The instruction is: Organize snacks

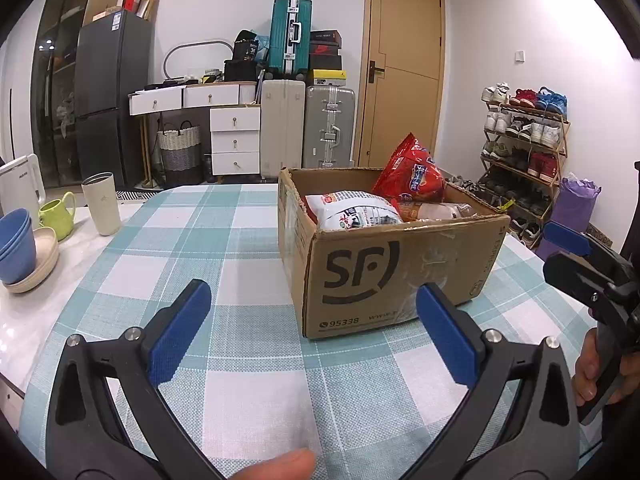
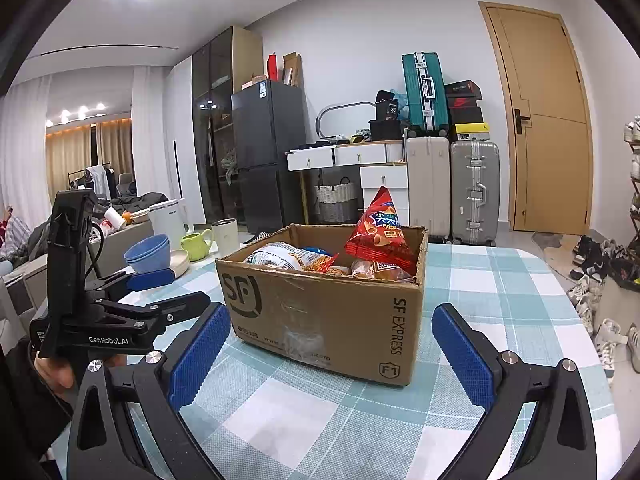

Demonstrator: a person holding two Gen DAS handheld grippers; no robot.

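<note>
My left gripper (image 1: 314, 332) hovers low over the checked cloth (image 1: 224, 248), jaws wide and holding nothing; its blue pads (image 1: 180, 336) frame bare cloth and the near corner of the box (image 1: 400, 272). My right gripper (image 2: 332, 356) sits to the other side of that box (image 2: 328, 312), jaws likewise wide and empty, with the box's front face showing between the pads (image 2: 460, 356).

The box is open-topped cardboard, printed "SF" on one side and "SF EXPRESS" on another, standing on the cloth ahead of both grippers and touching neither. The snacks lie inside it: a red bag (image 1: 412, 172) stands tilted against the far wall and pokes above the rim, a white bag (image 1: 356, 212) lies along the left side, and a clear-wrapped pack (image 1: 440, 211) rests low between them. From the right wrist, the red bag (image 2: 380, 236) again rises above the rim, and the white bag (image 2: 280, 258) shows an orange-patterned end.

Each gripper appears in the other's view: the right one (image 1: 576, 248) at the right edge of the left view, the left one (image 2: 160, 292) at the left of the right view, both well apart from the box.

At the table's left end stand blue bowls (image 1: 14, 240) stacked in a beige dish, a green mug (image 1: 58, 214), a pale tumbler (image 1: 102, 204) and a white kettle (image 1: 20, 184).
</note>
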